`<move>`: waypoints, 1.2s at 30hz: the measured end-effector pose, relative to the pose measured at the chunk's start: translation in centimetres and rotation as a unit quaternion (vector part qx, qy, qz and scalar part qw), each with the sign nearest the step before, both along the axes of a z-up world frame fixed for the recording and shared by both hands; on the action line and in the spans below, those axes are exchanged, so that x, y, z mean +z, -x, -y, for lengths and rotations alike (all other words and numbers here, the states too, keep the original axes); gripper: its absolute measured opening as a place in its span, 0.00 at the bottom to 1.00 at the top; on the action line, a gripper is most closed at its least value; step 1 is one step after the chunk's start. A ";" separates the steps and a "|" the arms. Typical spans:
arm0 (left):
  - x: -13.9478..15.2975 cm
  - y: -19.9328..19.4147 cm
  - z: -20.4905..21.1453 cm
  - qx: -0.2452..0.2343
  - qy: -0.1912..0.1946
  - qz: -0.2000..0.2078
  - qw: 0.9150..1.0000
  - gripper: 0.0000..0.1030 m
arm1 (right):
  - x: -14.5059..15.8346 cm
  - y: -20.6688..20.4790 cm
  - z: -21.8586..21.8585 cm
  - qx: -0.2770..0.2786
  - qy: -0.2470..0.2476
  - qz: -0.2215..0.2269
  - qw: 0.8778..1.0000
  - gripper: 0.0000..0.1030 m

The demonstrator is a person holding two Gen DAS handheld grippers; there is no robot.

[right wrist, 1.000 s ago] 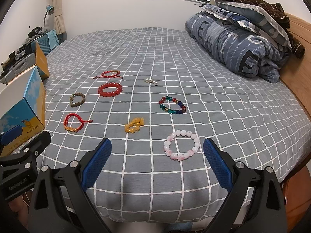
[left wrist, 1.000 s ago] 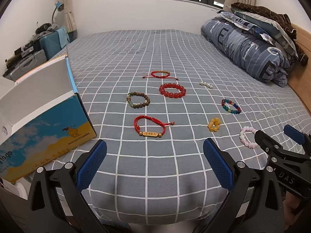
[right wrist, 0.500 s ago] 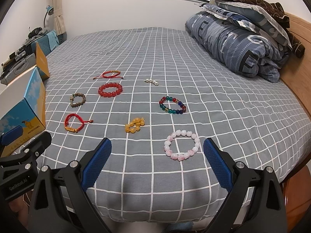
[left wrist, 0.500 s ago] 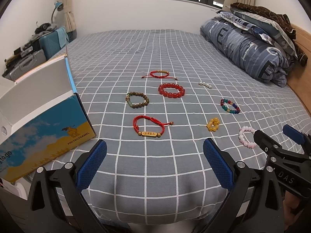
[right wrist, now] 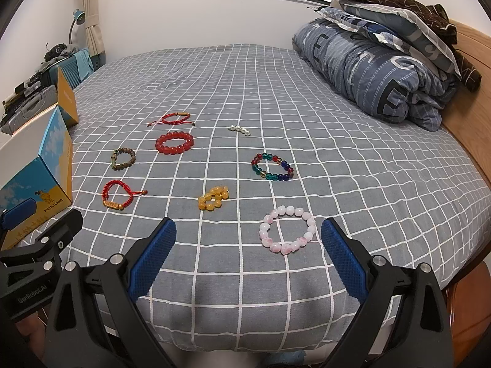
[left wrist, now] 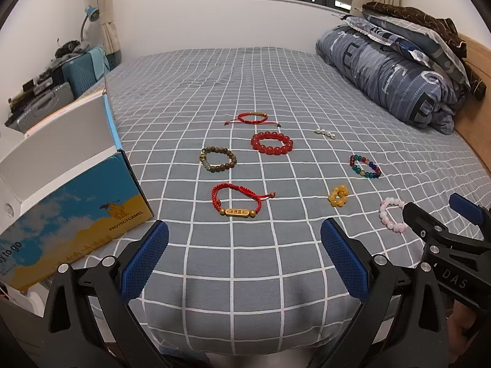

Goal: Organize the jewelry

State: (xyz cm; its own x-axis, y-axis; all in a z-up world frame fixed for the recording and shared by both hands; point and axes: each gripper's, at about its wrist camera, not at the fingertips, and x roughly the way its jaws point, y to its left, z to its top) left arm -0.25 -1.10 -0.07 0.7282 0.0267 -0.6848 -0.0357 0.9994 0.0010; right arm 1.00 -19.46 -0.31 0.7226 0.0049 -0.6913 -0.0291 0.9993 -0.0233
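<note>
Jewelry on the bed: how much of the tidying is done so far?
Nothing looks done yet. All the pieces lie loose on the bedspread, among them the pink bracelet, the yellow bracelet and the red bead bracelet. The open box sits at the bed's left edge. The left gripper and the right gripper hover open and empty, so everything remains.

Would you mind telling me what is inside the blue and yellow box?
The box stands open, its white lid raised, but both views show only its outer walls, so its inside is hidden.
</note>
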 end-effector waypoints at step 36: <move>4.4 -11.6 -0.8 0.003 -0.012 -0.037 0.999 0.95 | 2.5 -5.2 2.4 -0.042 0.023 -0.031 0.998 0.89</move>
State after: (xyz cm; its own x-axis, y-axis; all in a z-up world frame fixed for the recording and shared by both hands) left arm 11.31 -0.30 4.30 0.6752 0.0479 -0.7361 -0.0400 0.9988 0.0283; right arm 6.25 -21.89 2.20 0.6744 -0.0871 -0.7332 0.0529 0.9962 -0.0698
